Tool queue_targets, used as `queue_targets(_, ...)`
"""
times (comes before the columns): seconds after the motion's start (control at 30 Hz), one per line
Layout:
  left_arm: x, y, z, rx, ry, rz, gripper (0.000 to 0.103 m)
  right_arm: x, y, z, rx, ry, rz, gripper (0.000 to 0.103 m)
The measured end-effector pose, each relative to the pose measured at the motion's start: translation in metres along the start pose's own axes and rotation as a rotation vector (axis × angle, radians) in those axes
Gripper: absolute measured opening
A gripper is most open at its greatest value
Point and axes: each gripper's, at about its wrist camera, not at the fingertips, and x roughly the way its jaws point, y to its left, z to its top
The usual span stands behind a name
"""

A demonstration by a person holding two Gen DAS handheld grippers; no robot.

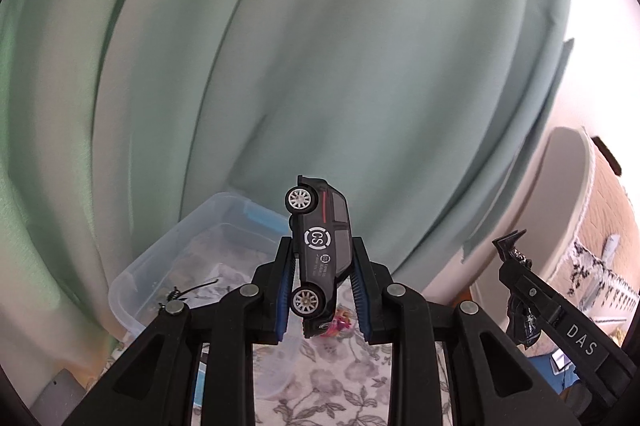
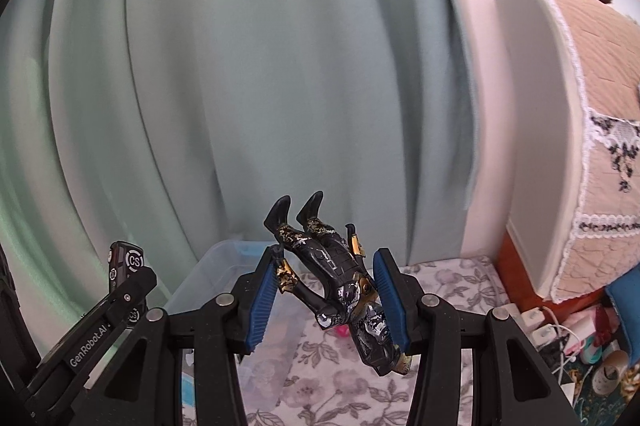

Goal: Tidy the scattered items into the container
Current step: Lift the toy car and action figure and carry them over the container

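My left gripper [image 1: 322,258] is shut on a black toy car [image 1: 320,246] with a "CS" logo, held nose-down in the air. The clear plastic container [image 1: 168,266] lies below and to the left of it on the floral cloth. My right gripper [image 2: 326,274] is shut on a black and gold action figure [image 2: 340,278], held feet-up above the cloth. The container [image 2: 216,266] shows just left of it. A small pink item [image 1: 340,322] lies on the cloth under the car. The right gripper with the figure also shows in the left wrist view [image 1: 520,290].
A pale green curtain [image 1: 280,46] hangs behind the container. A white headboard and quilted bed [image 2: 560,146] stand at the right. Chargers, cables and tape rolls [image 2: 580,338] clutter the floor at the lower right. A black twist tie [image 1: 188,292] rests at the container's rim.
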Motion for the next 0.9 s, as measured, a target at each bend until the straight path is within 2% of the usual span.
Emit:
queue_targets(0.47, 0.018, 0.056, 0.002, -0.085, 0.017, 0.069, 0.028, 0.043, 0.040, -0.004, -0.055, 0.065, 0.041, 0.051)
queue_targets(0.9, 0.040, 0.091, -0.008, -0.138, 0.059, 0.114, 0.028, 0.079, 0.067, -0.016, -0.085, 0.137, 0.083, 0.051)
